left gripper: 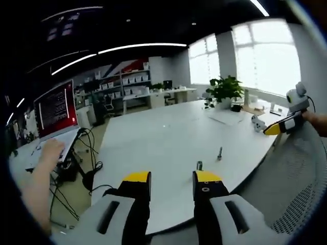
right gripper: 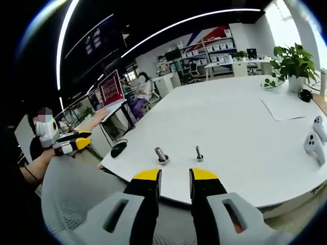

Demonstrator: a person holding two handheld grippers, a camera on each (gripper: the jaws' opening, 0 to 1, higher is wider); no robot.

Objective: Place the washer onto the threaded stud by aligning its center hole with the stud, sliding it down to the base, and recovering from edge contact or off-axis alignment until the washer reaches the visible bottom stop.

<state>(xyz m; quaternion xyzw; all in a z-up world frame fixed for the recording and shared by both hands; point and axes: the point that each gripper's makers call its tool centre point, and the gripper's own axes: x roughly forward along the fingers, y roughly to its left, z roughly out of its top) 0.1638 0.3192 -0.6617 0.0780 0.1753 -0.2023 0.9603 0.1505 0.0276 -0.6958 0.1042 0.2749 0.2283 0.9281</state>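
Here the room is an open office under long ceiling light strips, and most of both views is taken by a large white table [left gripper: 168, 138] with a rounded edge. In the left gripper view, far left, a person's hand [left gripper: 51, 149] rests on a laptop with a red-lit screen [left gripper: 55, 108], black cables hanging below it. Behind stand white shelving units [left gripper: 125, 81] stacked with boxes. The left gripper [left gripper: 172, 185], yellow-tipped with black jaws, hovers over the near table edge, jaws parted by a clear gap with nothing between them. Just past its right jaw a short metal threaded stud [left gripper: 200, 165] stands upright on the table, and a second small metal bolt [left gripper: 220, 152] stands a little beyond it. Further right are a potted green plant [left gripper: 225, 91], bright windows [left gripper: 265, 56] and a grey mesh chair back [left gripper: 301, 178].

In the right gripper view, the right gripper [right gripper: 174, 179] likewise sits at the table edge, jaws apart and empty. The two studs stand near each other just ahead; the left one carries a flat metal washer [right gripper: 162, 160] around its base, touching the table.
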